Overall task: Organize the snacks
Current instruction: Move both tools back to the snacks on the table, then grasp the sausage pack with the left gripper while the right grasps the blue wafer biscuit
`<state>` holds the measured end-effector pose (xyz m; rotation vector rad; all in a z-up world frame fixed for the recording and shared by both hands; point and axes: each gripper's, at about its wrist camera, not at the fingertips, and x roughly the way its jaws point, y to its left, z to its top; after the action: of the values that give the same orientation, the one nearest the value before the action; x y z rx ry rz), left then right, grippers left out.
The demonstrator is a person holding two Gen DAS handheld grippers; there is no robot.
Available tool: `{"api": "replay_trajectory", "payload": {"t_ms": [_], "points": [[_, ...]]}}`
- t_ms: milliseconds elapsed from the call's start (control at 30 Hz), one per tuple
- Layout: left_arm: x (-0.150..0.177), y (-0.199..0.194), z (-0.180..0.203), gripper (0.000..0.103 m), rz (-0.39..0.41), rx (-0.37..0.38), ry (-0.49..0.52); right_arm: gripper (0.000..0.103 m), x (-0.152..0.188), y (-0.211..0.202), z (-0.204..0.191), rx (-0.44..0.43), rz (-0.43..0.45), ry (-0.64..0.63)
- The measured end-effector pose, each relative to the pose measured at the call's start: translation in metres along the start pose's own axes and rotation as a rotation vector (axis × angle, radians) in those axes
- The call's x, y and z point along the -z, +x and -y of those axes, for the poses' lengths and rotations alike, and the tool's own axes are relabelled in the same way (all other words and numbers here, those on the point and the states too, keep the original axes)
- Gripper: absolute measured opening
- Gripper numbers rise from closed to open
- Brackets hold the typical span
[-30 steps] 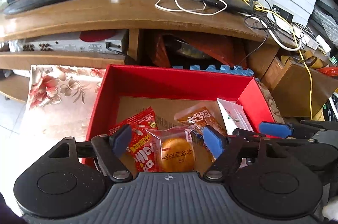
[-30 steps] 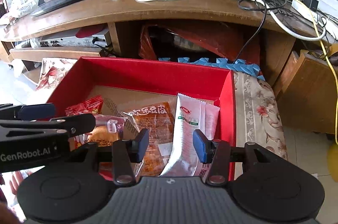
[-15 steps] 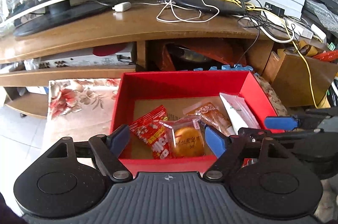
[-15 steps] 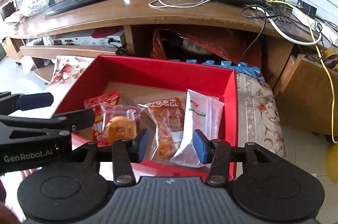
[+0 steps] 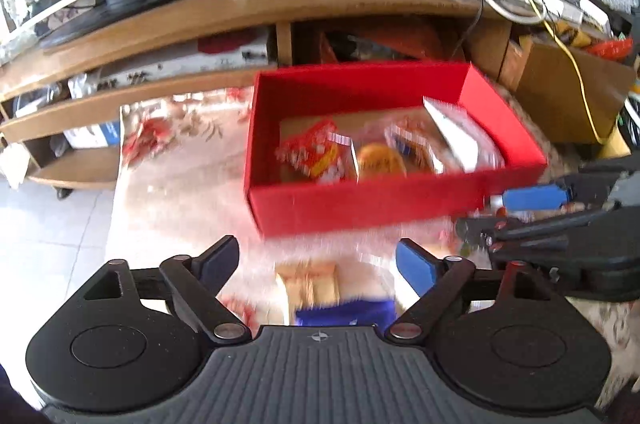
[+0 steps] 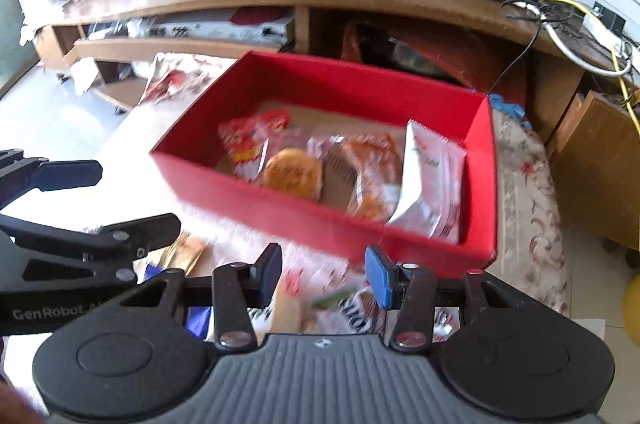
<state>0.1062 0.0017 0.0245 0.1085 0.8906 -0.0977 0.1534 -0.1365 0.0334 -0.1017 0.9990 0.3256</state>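
Nearer than before, both grippers outside red box (image 5: 372, 203); left jaws newly wider, right's apart, empty.

wooden TV stand (image 5: 256, 7), white tiled floor (image 5: 44, 224)

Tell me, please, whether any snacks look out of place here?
Yes. Four packets sit in the red box, but several snack packets lie loose on the floor in front of it, under the right gripper; blur hides what they are.

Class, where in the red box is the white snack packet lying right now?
In the right wrist view the white snack packet leans in the red box's right end, beside the orange packet.
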Motion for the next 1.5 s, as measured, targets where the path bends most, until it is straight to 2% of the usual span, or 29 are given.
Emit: {"api": "replay_trajectory", "payload": {"t_ms": [167,400,633,800,1000,1133,1233,1333,1500], "points": [[0.018,0.0,-0.011,0.092,-0.043,0.025,-0.007,0.048,0.013,0.003,-0.013,-0.029,-0.038,-0.038],[0.026,0.006,-0.051,0.092,-0.087,0.015,-0.126,0.052,0.014,0.011,-0.013,-0.037,-0.07,-0.035],[0.032,0.013,-0.082,0.093,-0.116,-0.028,-0.201,0.054,0.015,0.018,-0.012,-0.048,-0.103,-0.04],[0.04,0.026,-0.1,0.093,-0.172,-0.054,-0.236,0.055,0.014,0.015,-0.012,-0.066,-0.098,-0.036],[0.039,0.049,-0.102,0.093,-0.226,-0.033,-0.249,0.055,0.015,0.017,-0.016,-0.075,-0.106,-0.043],[0.045,0.056,-0.093,0.094,-0.259,-0.056,-0.191,0.055,0.017,0.019,-0.018,-0.08,-0.115,-0.055],[0.05,0.053,-0.086,0.088,-0.257,-0.061,-0.159,0.055,0.017,0.019,-0.017,-0.083,-0.116,-0.054],[0.054,0.045,-0.081,0.077,-0.251,-0.054,-0.144,0.055,0.018,0.019,-0.021,-0.09,-0.117,-0.063],[0.058,0.038,-0.08,0.075,-0.244,-0.026,-0.167,0.055,0.023,0.02,-0.03,-0.104,-0.132,-0.089]]}}
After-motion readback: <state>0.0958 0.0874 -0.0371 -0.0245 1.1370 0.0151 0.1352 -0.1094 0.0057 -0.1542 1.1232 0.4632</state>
